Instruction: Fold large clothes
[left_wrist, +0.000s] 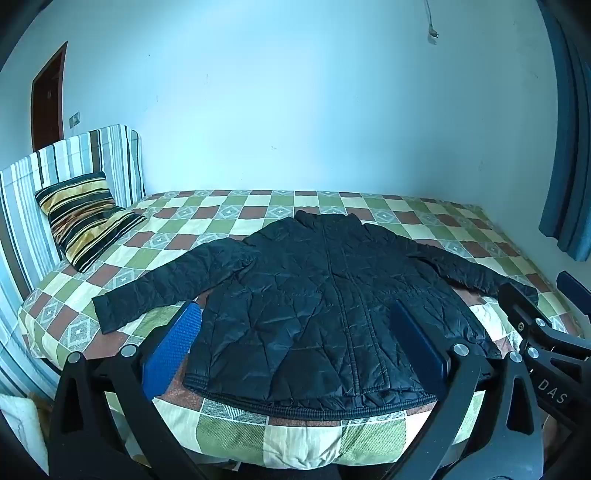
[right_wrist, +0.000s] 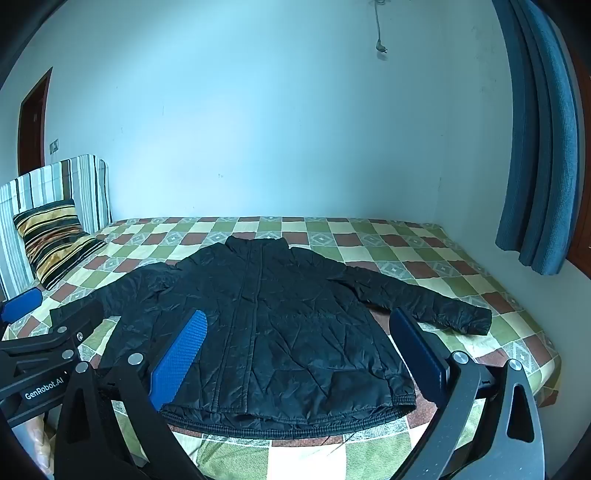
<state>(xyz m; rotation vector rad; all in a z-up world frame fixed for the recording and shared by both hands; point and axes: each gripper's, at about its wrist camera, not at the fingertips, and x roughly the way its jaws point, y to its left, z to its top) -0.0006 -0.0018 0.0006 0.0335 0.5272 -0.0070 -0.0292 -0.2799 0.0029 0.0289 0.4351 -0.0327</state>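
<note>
Both grippers sat at the near edge of the bed, tilted down toward it, nothing between the fingers. Left gripper (left_wrist: 295, 332) was spread fully wide, its blue pads (left_wrist: 173, 347) framing the lower half of the jacket without touching it. Right gripper (right_wrist: 299, 343) was likewise spread fully wide, its pads (right_wrist: 177, 354) empty and hovering over the hem area. Each gripper showed in the other's view: the right one at the right edge of the left wrist view, the left one at the left edge of the right wrist view, with "GenRobot.AI" printed on its body.

Black quilted jacket (left_wrist: 317, 295) lay flat on the bed (left_wrist: 236, 439), front up, zipped, hem at the near edge, collar pointing toward the far wall. Both sleeves were spread out to the sides; the left sleeve's cuff (left_wrist: 107, 310) rested on the checkered cover, the right sleeve's cuff (right_wrist: 476, 321) likewise.

Bed cover was a green, cream and brown check. Further left, a striped pillow (left_wrist: 88, 218) leaned against the striped headboard (left_wrist: 74, 162). Behind: pale wall (left_wrist: 295, 110), dark door (left_wrist: 48, 96) at far left, blue curtain (right_wrist: 539, 147) at right, and a cord with a plug (right_wrist: 380, 40) hanging down the wall.
</note>
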